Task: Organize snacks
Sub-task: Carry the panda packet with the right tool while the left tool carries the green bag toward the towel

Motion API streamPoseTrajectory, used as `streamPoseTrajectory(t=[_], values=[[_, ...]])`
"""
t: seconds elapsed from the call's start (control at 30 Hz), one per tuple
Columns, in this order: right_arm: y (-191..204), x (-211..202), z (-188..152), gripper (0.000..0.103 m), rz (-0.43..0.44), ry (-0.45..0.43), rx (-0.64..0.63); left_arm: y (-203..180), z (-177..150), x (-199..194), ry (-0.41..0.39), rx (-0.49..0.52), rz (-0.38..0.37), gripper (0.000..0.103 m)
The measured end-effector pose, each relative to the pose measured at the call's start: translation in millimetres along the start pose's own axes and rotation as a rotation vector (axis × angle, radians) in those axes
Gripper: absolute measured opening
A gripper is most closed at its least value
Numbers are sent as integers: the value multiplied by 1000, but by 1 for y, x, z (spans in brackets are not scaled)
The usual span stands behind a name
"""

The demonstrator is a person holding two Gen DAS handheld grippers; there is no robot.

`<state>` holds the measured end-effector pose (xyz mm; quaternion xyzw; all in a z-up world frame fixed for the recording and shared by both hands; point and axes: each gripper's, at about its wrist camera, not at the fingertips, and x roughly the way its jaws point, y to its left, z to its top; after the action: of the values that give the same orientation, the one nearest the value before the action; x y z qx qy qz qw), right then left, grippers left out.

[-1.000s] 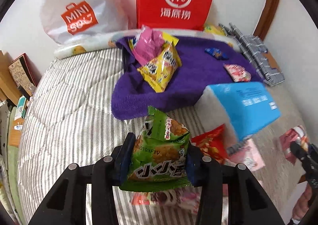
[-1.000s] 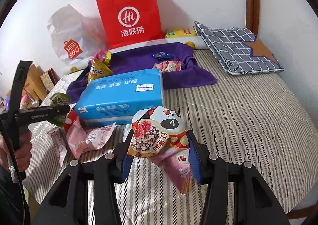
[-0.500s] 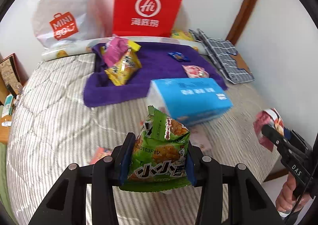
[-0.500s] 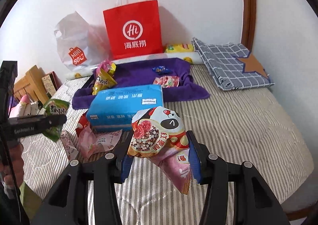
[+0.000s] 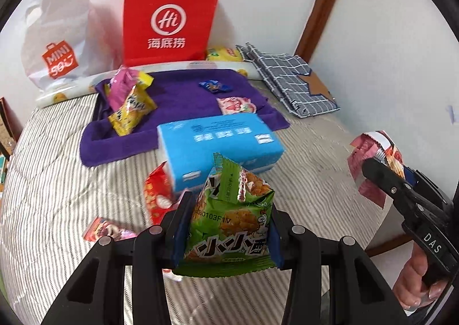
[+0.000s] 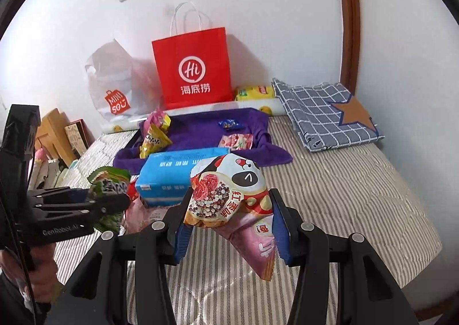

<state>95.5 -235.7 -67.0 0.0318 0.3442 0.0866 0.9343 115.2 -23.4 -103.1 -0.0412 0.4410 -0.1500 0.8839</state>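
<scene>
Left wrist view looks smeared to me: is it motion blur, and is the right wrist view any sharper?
Left wrist view: the blue tissue pack and red snack bag are smeared, while the green snack bag in the left gripper stays crisp. Right wrist view: sharper overall, strong fisheye bending at the edges, soft shadow behind the red paper bag.

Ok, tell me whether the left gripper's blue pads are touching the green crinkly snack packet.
Touching. The left wrist view shows both pads of the left gripper pressed against the sides of the green snack packet, holding it up.
</scene>
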Motion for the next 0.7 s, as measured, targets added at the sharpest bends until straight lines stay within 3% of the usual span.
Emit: streamPoseTrajectory(t=[0.3,0.7], values=[[-12,9,29,49,3,-39,-4,-6,24,15,-22,1,5,43],[1,50,89,49,28,-81,-55,35,83,8,-174,-25,94,43]])
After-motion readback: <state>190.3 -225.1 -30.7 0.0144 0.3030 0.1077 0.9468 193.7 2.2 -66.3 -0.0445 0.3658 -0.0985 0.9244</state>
